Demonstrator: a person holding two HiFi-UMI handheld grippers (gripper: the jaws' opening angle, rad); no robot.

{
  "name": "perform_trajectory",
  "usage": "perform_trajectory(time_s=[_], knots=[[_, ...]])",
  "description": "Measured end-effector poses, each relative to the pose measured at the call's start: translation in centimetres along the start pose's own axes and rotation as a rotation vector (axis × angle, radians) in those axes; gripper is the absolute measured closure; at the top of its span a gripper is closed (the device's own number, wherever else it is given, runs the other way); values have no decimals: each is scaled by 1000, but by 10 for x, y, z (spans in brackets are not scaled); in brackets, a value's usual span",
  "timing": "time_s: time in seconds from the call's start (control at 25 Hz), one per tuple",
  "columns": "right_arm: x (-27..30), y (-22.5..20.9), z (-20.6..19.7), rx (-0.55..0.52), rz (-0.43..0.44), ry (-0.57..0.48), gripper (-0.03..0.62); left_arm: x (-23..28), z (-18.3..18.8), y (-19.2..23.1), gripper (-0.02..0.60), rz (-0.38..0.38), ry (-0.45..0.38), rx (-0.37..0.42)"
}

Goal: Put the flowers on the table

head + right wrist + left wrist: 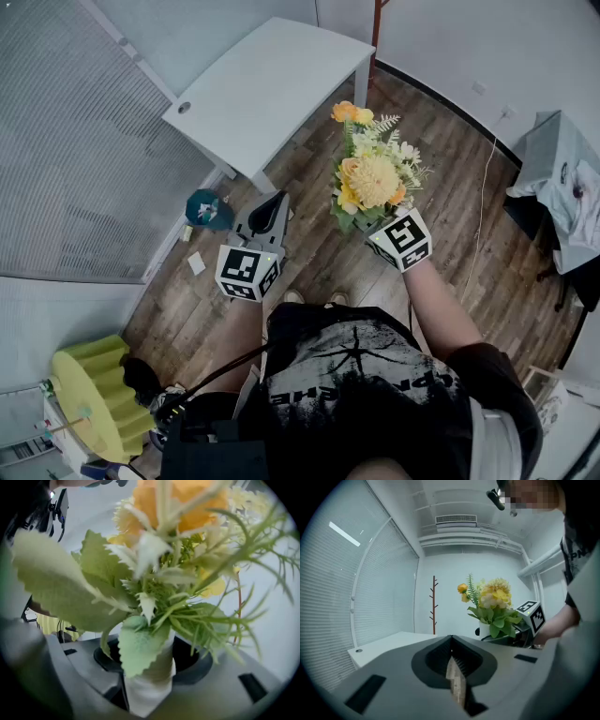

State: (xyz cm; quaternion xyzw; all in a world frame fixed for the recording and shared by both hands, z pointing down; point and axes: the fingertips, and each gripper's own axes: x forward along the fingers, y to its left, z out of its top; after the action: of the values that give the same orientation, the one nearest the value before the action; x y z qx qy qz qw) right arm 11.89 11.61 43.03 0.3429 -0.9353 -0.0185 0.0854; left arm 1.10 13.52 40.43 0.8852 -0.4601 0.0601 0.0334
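Note:
A bunch of yellow and orange flowers (373, 178) with green leaves stands in a small white vase (150, 686). My right gripper (364, 225) is shut on that vase and holds it upright in the air above the wooden floor. The leaves and blooms (159, 573) fill the right gripper view and hide most of what lies behind them. My left gripper (270, 208) is beside it on the left, shut and empty, with its jaws (457, 686) pressed together. The white table (262, 84) lies ahead, beyond both grippers. In the left gripper view the flowers (494, 599) show at right, past the table (389, 644).
A teal object (208, 210) lies on the floor by the table's leg. A yellow-green round thing (94, 394) sits at lower left. Grey-covered furniture (562, 178) and a white cable (486, 187) are at right. A thin coat stand (434, 604) stands by the far wall.

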Motion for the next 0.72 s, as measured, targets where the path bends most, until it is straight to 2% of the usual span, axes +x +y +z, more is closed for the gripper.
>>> perform_trajectory(time_s=[0.24, 0.72], knots=[[-10, 7, -1, 9, 9, 3, 344, -6, -6, -11, 569, 13, 9, 11], [-4, 9, 1, 8, -1, 1, 344, -12, -5, -5, 569, 32, 10, 29]])
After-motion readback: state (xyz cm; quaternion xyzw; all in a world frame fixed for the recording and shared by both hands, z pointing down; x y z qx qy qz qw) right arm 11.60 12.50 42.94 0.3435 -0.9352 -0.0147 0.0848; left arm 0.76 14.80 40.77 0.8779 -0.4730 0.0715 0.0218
